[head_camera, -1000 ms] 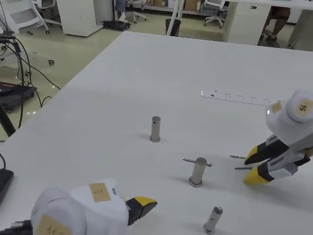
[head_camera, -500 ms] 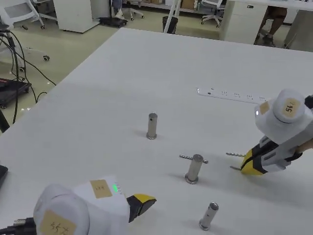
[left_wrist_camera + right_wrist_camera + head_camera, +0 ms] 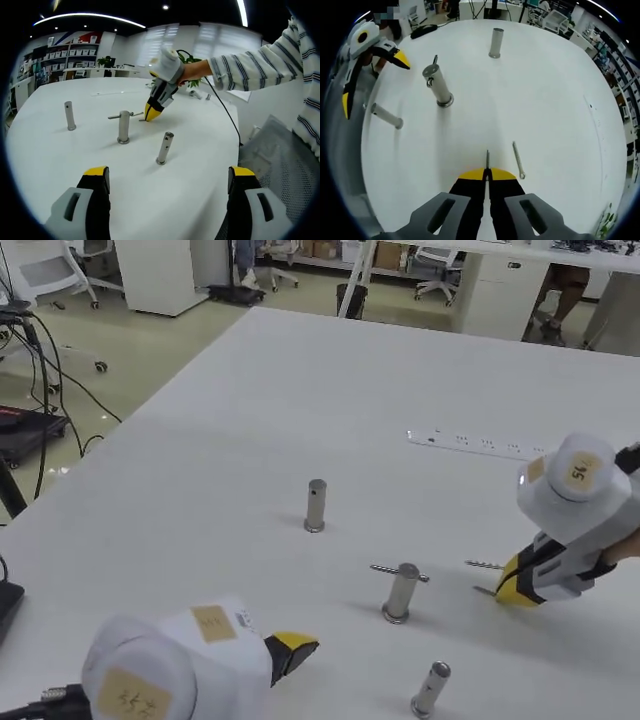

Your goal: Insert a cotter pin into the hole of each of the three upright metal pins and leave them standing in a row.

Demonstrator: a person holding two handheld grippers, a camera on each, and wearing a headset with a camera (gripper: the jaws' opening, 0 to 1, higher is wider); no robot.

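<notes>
1. While the right tool (image 3: 487, 173) was clamped shut on a cotter pin (image 3: 487, 159), whose shaft stuck out past the tips, it hung low over the bench (image 3: 200, 460), at about 3 o'clock from the middle metal pin (image 3: 402, 592) in the head view.
2. A second cotter pin (image 3: 518, 159) lay loose on the bench just beside those tips, at 1 o'clock in the right gripper view.
3. The middle metal pin stood upright with a third cotter pin (image 3: 399, 572) through its top hole.
4. The far metal pin (image 3: 316, 505) stood at 11 o'clock from it. The near metal pin (image 3: 431, 688), at 5 o'clock, looked tilted.
5. The left tool (image 3: 168, 174) was spread wide and held nothing, at 8 o'clock from the middle metal pin.
</notes>
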